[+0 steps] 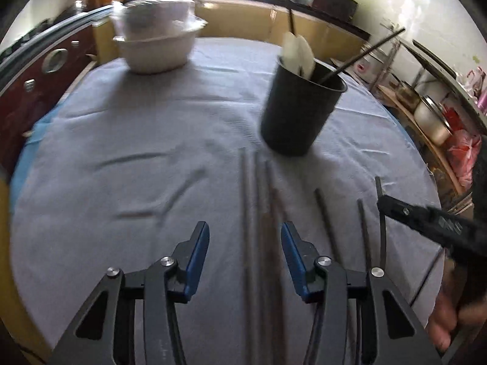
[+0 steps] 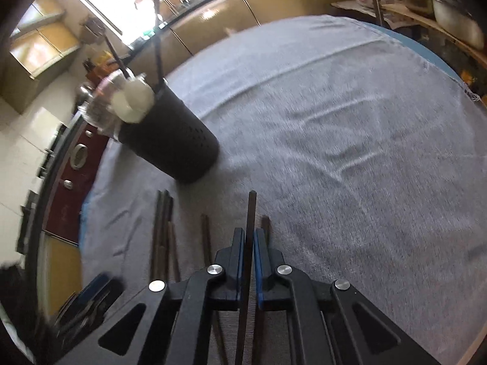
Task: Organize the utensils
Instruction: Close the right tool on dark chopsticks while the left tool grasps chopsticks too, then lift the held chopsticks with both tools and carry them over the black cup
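Observation:
A black utensil holder (image 1: 299,109) stands on the grey tablecloth (image 1: 137,158) with white spoons (image 1: 298,53) and two dark chopsticks in it; it also shows in the right wrist view (image 2: 175,138). Several dark chopsticks (image 1: 254,213) lie on the cloth in front of it. My left gripper (image 1: 245,237) is open above these chopsticks. My right gripper (image 2: 249,237) is shut on one dark chopstick (image 2: 251,210), held just above the cloth; it shows at the right of the left wrist view (image 1: 426,219). More chopsticks (image 2: 162,228) lie to its left.
A stack of white bowls (image 1: 156,39) stands at the table's far left. Yellow cabinets and a counter run behind the table. A shelf with metal pots (image 1: 432,115) stands to the right. The cloth (image 2: 350,152) stretches out to the right of the holder.

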`<action>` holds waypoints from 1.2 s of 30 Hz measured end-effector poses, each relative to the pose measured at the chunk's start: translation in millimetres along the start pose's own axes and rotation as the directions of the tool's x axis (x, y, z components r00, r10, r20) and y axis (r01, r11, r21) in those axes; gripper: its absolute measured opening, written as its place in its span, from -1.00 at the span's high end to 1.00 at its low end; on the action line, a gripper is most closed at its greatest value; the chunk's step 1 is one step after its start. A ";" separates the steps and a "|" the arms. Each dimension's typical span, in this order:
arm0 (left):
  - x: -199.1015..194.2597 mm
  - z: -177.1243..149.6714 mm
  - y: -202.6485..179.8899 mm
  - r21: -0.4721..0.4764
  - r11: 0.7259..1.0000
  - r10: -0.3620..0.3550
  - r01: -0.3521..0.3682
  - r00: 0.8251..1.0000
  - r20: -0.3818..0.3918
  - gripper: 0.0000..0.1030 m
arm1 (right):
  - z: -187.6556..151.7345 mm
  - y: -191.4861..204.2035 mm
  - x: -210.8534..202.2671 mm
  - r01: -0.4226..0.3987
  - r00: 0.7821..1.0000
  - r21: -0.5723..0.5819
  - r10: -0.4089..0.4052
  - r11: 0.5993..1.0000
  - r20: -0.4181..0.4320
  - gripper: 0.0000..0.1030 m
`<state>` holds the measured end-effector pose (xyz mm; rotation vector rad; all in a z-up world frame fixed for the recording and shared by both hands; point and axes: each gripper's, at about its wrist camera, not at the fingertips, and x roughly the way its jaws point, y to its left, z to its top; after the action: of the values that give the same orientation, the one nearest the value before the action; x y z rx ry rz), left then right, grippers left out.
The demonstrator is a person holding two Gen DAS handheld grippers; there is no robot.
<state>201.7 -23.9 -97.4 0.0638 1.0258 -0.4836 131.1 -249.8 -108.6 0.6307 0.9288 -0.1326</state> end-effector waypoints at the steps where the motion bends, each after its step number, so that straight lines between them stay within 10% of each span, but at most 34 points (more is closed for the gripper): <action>1: 8.0 5.7 -3.5 0.006 1.000 0.006 -0.006 1.000 -0.015 0.02 | 0.4 -3.1 -4.0 -0.015 1.000 0.003 0.015 1.000 0.010 0.87; 16: 54.6 35.8 -16.9 0.034 0.999 0.013 -0.010 0.996 -0.090 0.59 | -2.3 -26.2 -6.6 -0.097 0.995 0.052 0.098 0.994 -0.009 0.87; 28: 20.9 -8.4 20.8 -0.038 0.996 -0.090 0.087 0.990 -0.113 0.60 | -11.8 -17.1 -15.7 -0.134 0.991 0.008 0.134 0.991 -0.002 0.87; 36: 19.6 0.2 31.8 -0.029 1.000 -0.001 -0.002 0.992 -0.130 0.60 | -17.1 -10.3 -19.5 -0.140 0.990 -0.021 0.140 0.990 0.003 0.87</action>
<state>223.4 -2.5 -119.1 0.0707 1.1600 -0.4688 103.5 -251.7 -105.4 0.6740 0.8772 0.0008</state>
